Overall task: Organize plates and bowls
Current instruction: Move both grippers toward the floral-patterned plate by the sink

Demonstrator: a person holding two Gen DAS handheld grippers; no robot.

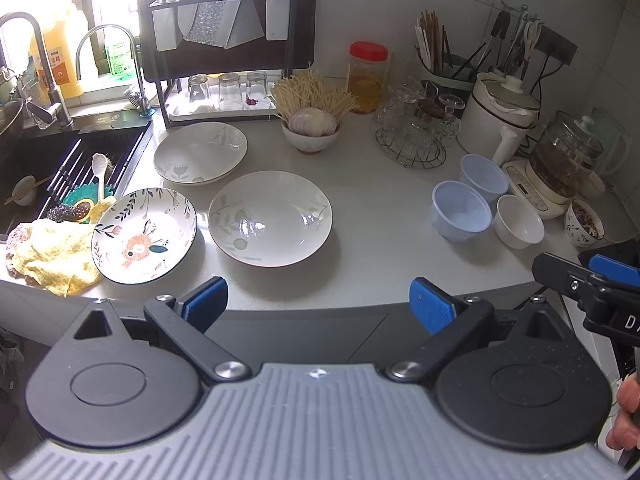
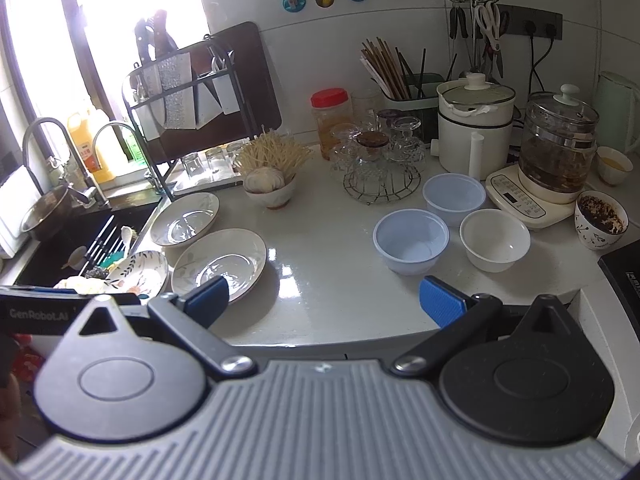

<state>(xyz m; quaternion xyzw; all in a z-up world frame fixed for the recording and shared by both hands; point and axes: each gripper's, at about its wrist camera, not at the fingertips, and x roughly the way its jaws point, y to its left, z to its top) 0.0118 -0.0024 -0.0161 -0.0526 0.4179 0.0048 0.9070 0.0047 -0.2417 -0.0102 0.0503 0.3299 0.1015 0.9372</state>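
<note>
Left tool (image 1: 318, 302) spread, plates (image 1: 270, 218) upright, flat

Right gripper (image 2: 323, 300): jaws wide apart, empty, above the counter edge
Plates (image 2: 219, 264): left, by the sink
Bowls (image 2: 412, 246): right, clustered

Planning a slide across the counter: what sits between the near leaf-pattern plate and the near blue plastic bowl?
Nothing: between the near leaf-pattern plate and the near blue plastic bowl lies only bare, glossy countertop. Both wrist views show it.
</note>
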